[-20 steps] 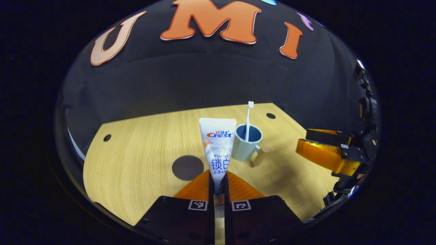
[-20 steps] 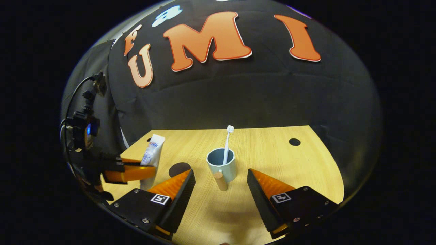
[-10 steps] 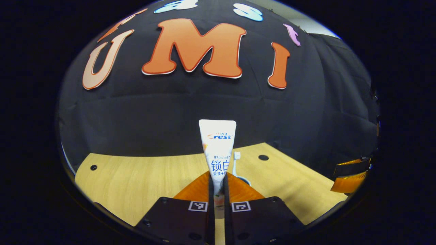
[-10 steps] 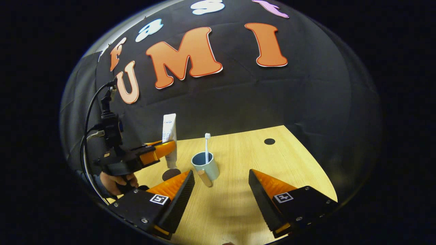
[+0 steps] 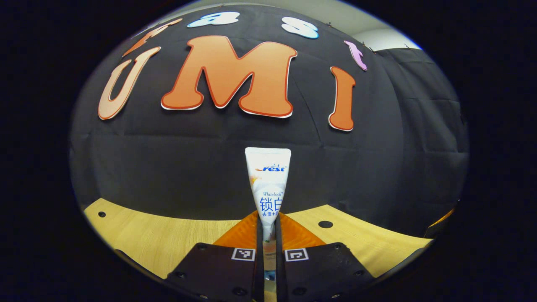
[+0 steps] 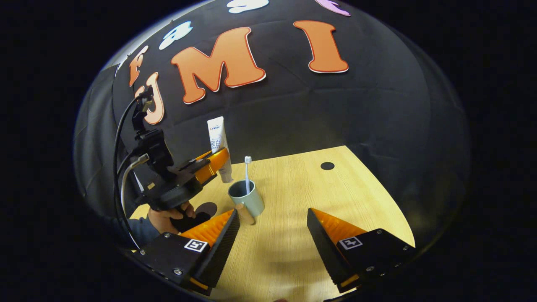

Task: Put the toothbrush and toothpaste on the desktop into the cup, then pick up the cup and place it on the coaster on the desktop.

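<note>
A: Nearest in the right gripper view, the right gripper (image 6: pixel 270 235) hangs over the pale wood-grain desktop (image 6: pixel 293 201) with its fingers wide apart and nothing between them. Why idle?

B: My guess is it waits for the cup-carrying step. At about eleven o'clock from it stands the pale blue-green cup with a wooden peg handle (image 6: pixel 247 200), and the white toothbrush (image 6: pixel 247 172) is already in it, bristles up, leaning on the rim.

A: And the dark round coaster (image 6: pixel 206 208)?

B: At nine o'clock of the cup, near it, partly hidden by the near finger; a hand (image 6: pixel 168 214) holds the other tool just above it.

A: The left gripper (image 6: pixel 218 161)?

B: Clamped on the lower end of the white toothpaste tube with blue print (image 5: pixel 268 184), which stands upright, crimped end at twelve o'clock. In the right gripper view the tube's cap end hangs just above and behind the cup's rim, likely so it can drop straight in beside the brush
</note>
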Demonstrator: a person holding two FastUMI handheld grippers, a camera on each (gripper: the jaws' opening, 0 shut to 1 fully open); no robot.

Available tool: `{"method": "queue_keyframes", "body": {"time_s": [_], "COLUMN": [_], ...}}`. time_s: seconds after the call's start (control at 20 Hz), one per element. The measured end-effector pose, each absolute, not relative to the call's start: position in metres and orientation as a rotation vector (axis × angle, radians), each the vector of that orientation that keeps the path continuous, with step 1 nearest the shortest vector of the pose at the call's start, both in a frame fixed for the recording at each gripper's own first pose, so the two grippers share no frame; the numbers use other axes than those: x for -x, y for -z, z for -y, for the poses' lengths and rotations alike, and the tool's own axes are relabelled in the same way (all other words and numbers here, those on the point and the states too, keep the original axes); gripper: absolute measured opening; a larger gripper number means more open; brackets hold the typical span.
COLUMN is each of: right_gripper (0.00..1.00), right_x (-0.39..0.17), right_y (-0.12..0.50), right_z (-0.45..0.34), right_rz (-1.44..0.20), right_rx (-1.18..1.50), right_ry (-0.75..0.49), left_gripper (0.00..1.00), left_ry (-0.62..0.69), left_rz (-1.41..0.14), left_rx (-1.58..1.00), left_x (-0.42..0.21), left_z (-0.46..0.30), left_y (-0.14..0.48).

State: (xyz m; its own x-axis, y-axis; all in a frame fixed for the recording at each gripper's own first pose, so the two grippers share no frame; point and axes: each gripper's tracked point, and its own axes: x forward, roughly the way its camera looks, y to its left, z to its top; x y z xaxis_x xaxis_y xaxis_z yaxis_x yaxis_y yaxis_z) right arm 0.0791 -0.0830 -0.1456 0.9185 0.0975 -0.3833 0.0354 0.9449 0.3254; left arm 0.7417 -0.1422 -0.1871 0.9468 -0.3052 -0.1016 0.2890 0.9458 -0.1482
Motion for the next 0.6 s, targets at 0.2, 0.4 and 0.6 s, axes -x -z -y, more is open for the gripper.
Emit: {"method": "queue_keyframes", "body": {"time_s": [0.2, 0.4, 0.6], "right_gripper": [0.98, 0.98, 0.98], "right_x": [-0.083, -0.082, -0.084], "right_y": [0.152, 0.158, 0.161], "right_z": [0.084, 0.089, 0.089], "right_rz": [-0.414, -0.425, -0.432], "right_rx": [-0.34, -0.325, -0.327], "right_ry": [-0.032, -0.027, -0.024], "left_gripper": [0.11, 0.11, 0.11], "left_ry": [0.288, 0.263, 0.258], "left_rz": [-0.149, -0.173, -0.192], "left_rx": [0.125, 0.113, 0.062], "left_x": [-0.744, -0.741, -0.731], "left_z": [0.149, 0.151, 0.154], "left_y": [0.222, 0.248, 0.265]}}
